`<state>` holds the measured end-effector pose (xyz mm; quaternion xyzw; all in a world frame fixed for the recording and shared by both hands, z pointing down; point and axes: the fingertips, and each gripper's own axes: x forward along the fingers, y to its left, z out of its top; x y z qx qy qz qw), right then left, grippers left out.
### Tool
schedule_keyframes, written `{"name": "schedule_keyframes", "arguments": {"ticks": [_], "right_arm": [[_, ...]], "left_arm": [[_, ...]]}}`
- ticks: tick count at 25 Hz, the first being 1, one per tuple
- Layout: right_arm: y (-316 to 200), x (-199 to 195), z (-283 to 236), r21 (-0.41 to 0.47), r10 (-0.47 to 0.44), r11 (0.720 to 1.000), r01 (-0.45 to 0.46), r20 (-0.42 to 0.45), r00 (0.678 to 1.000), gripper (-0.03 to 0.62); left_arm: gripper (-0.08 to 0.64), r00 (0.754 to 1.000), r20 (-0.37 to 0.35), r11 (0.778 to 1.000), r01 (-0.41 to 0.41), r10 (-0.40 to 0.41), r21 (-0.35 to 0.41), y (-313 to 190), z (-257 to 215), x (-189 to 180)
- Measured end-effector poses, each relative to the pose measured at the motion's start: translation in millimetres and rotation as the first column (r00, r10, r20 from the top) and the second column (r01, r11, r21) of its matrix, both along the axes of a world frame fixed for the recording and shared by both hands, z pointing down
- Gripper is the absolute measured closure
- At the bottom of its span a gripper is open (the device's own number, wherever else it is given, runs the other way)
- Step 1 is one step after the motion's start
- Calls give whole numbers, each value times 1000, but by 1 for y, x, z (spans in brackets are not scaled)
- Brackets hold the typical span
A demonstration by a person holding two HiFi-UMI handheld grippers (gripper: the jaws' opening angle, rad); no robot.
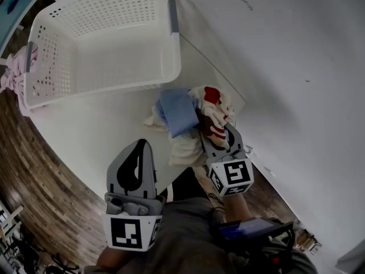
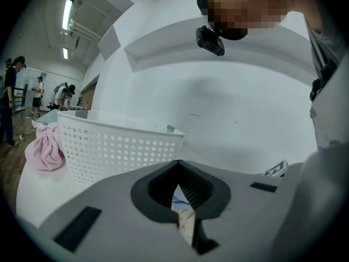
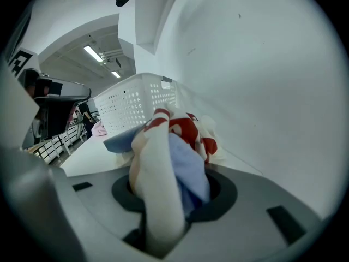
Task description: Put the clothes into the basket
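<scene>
A white perforated basket point(image 1: 171, 39) stands empty at the far left of the white table point(image 1: 85, 130). In front of it lies a bundle of clothes: a blue piece point(image 1: 178, 112), a red-and-white piece point(image 1: 215, 104) and a cream piece point(image 1: 185, 150). My right gripper point(image 1: 214, 131) is shut on this bundle. In the right gripper view, cream cloth point(image 3: 158, 184) and blue cloth point(image 3: 188, 168) fill the jaws, with the basket point(image 3: 136, 105) beyond. My left gripper point(image 1: 140, 147) hovers near the table's front edge, shut and empty. The left gripper view shows only a thin slit point(image 2: 177, 187) between its jaws.
A pink cloth point(image 1: 14, 67) hangs outside the basket's left end and also appears in the left gripper view point(image 2: 46, 146). A white wall point(image 1: 296, 67) runs along the table's right side. Wooden floor point(image 1: 40, 176) lies below the table's curved front edge. People stand far off point(image 2: 11, 100).
</scene>
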<state>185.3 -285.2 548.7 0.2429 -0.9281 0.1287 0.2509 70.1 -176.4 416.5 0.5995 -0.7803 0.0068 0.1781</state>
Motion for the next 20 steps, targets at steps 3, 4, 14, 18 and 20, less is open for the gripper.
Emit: {"name": "schedule_keyframes", "arguments": {"ticks": [3,4,14,18,20], "right_arm": [[9,-1,-13,18,0,1000,-1,22,1000,431],[12,-2,-16,25,-1,1000,0,31,1000,432],[42,-17,-59,97,-24,995,15,97,995,439],[48,-27,-80,145,-46,989,26,133,990,439],[55,-30,-90,160,-51,987,28,145,988,439]], "left_arm": [[552,1000,11,1000,9,-9,17,11,-11,1],[552,1000,15,1000,11,-12,22,15,-14,1],[552,998,56,997,33,-37,74,55,-45,-3],[552,995,81,992,45,-55,120,68,-61,-6],[552,996,65,989,54,-64,137,77,-67,-7]]}}
